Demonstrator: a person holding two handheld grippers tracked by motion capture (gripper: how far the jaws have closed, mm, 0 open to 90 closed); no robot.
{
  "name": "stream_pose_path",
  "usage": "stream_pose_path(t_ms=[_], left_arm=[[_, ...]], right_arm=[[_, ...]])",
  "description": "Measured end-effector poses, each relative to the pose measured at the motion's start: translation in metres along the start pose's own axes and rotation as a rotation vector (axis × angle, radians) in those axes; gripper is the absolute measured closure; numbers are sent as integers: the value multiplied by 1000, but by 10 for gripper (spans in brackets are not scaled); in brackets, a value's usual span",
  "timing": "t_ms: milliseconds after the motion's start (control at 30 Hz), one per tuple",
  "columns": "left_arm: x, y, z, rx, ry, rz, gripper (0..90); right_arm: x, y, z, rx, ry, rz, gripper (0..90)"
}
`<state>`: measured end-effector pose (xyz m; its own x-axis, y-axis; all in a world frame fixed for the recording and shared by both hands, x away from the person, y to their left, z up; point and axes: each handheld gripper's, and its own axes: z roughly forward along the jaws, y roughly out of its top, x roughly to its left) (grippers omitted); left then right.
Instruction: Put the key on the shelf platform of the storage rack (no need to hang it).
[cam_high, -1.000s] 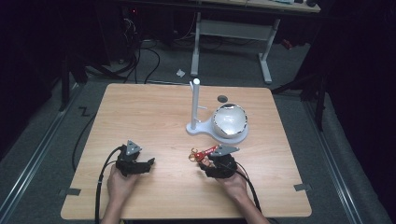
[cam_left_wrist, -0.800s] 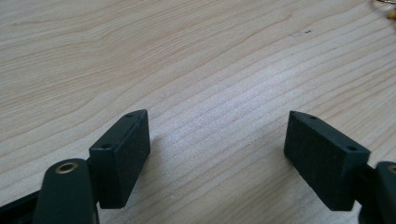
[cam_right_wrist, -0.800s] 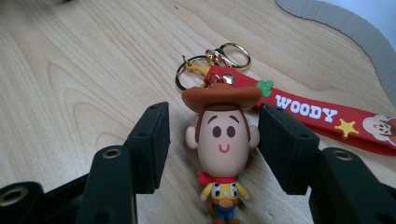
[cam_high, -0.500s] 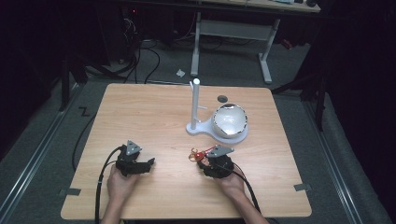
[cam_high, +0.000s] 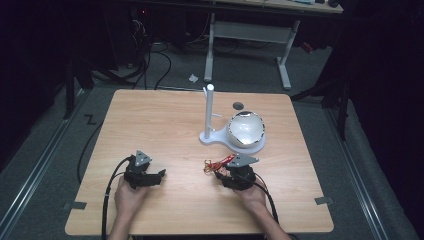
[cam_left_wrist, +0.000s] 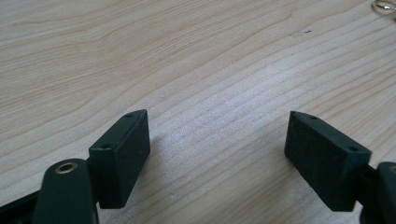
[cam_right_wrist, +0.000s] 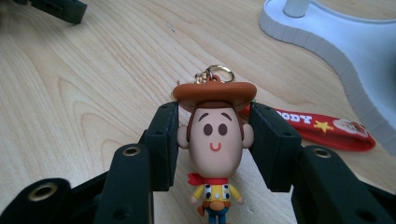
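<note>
cowboy figurine keychain (cam_right_wrist: 215, 144) sits at 5 o'clock of the white stand (cam_high: 215, 136), now clamped by its head in the right gripper (cam_high: 231, 173). compared with a second ago it has shifted slightly off the table; judged: lift under way. left gripper (cam_left_wrist: 217, 149) idle, jaws wide apart, at 7 o'clock. light wooden table (cam_high: 160, 125); dark room, cables (cam_high: 150, 65) on the floor.

Brown-hatted keychain (cam_right_wrist: 215, 140) with red scarf and yellow shirt, red strap (cam_right_wrist: 327, 128), black fingers (cam_right_wrist: 273, 144), white stand (cam_right_wrist: 327, 42), pale wood-grain desk (cam_right_wrist: 93, 79).
</note>
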<state>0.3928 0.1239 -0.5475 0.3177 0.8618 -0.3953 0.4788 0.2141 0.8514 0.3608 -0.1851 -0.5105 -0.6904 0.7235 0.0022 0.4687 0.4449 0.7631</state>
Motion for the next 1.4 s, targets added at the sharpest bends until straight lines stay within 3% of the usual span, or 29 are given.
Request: stream_pose_path(t_ms=[233,367,667,1400], left_arm=[[0,0,0,0,0,0,226],[0,0,0,0,0,-1,227],[0,0,0,0,-1,-2,228],[0,0,0,0,0,-1,228]], right_arm=[[-6,5,-22,-57,11,28,554],[-7,6,-29,-65,-6,18,554],[-14,10,-56,-129,-23,42,554],[-40,12,-124,-248,-115,79,555]])
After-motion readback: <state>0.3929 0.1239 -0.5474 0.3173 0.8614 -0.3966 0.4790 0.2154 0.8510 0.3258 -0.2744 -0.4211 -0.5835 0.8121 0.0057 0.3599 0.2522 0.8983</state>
